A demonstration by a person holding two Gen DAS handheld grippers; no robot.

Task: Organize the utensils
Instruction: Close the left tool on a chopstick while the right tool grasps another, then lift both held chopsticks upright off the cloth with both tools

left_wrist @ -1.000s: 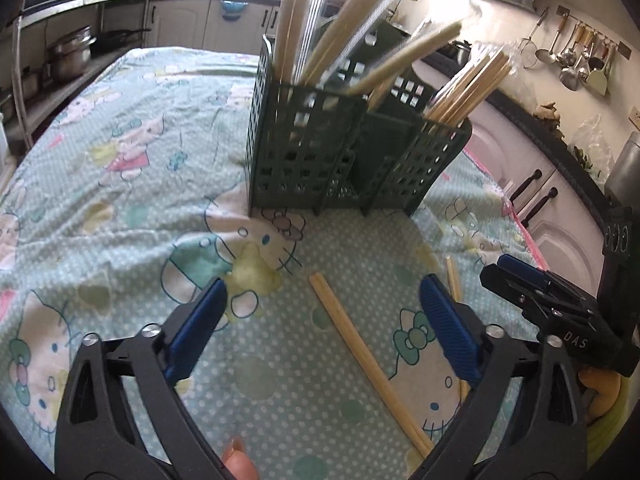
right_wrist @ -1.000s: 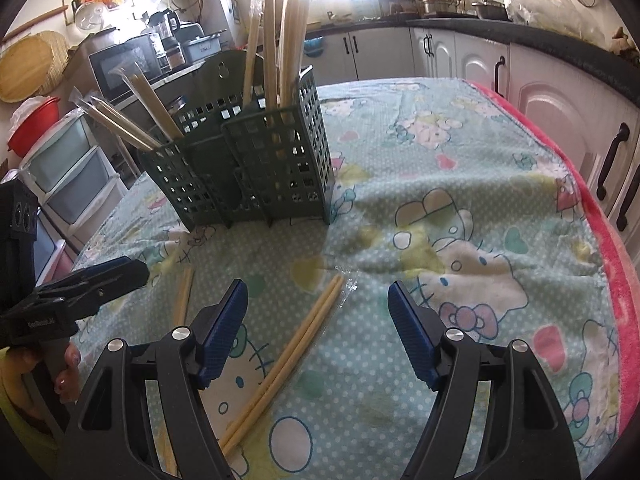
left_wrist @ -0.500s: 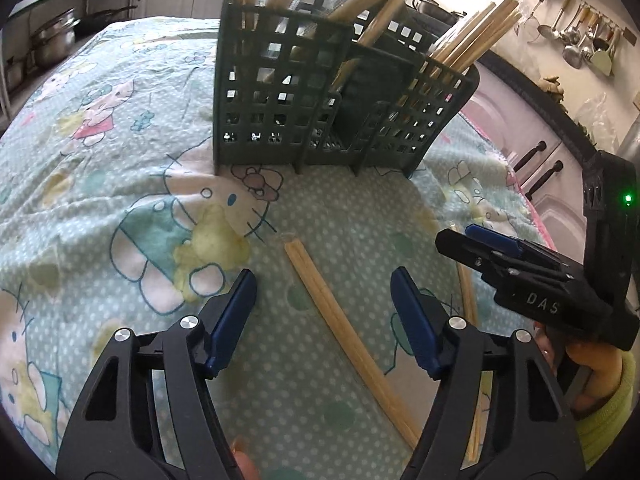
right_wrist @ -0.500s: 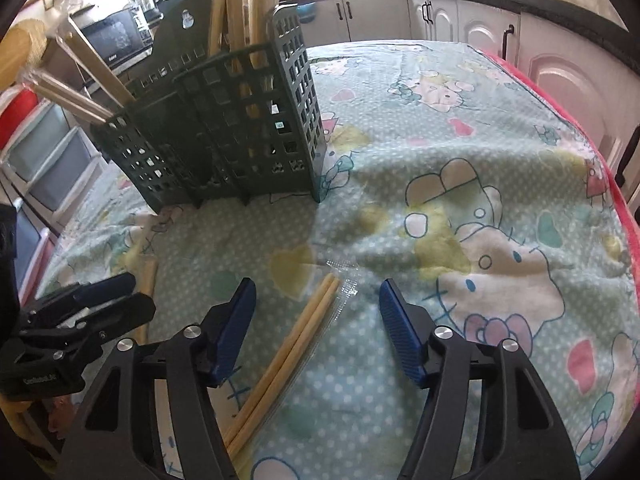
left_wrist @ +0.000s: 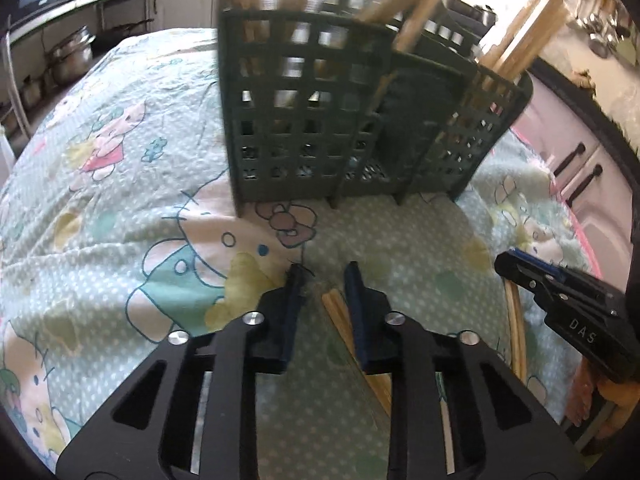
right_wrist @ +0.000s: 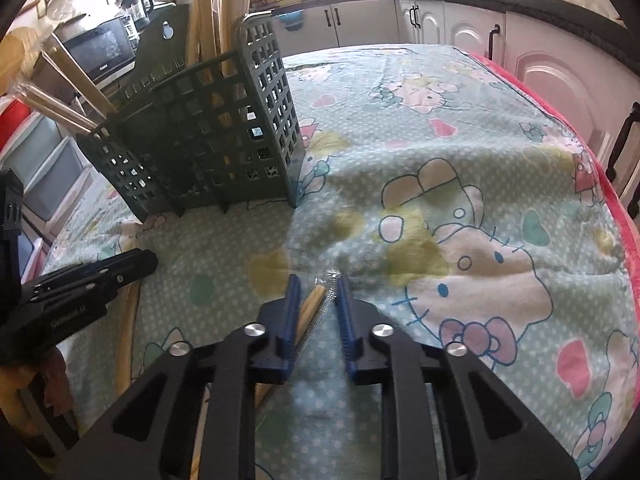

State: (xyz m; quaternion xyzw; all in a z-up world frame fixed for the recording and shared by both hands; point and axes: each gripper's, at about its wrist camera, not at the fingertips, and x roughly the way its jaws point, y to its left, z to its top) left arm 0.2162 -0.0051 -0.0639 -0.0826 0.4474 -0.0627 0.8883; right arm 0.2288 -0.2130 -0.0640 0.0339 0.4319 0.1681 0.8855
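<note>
Patterned cloth (left_wrist: 120, 208) spread over the worktop, cartoon cats and dots, wrinkled. Far centre, dark green lattice caddy (left_wrist: 304, 120) standing upright on the cloth, several compartments, wooden chopsticks (left_wrist: 516, 44) bristling out of the top at slants, some in clear wrappers. Left wrist view: left gripper (left_wrist: 325, 286) low over the cloth near the caddy, jaws just drawn in, blue pads now close on either side of a pair of pale chopsticks (left_wrist: 334, 304) lying flat; right pad against the sticks, left pad just beside them, contact on that side hard to judge through blur. Sticks run back toward the near right, under the gripper body. Further right in the same view, right gripper seen from the side, black, its nose down at the cloth over a second pair of chopsticks (left_wrist: 516, 328). Right wrist view: at far left, left gripper (right_wrist: 132, 262) seen side-on, tip near the cloth; caddy (right_wrist: 224, 136) beyond it. Centre, right gripper (right_wrist: 316, 284) also just closed in, pads narrow around that wrapped pair, wrapper's crimped clear edge (right_wrist: 320, 312) showing between the pads; left pad touching the wood, right pad at the plastic. Both pairs lying on the cloth, not lifted. Kitchen cabinets (right_wrist: 440, 28) along the far wall.
</note>
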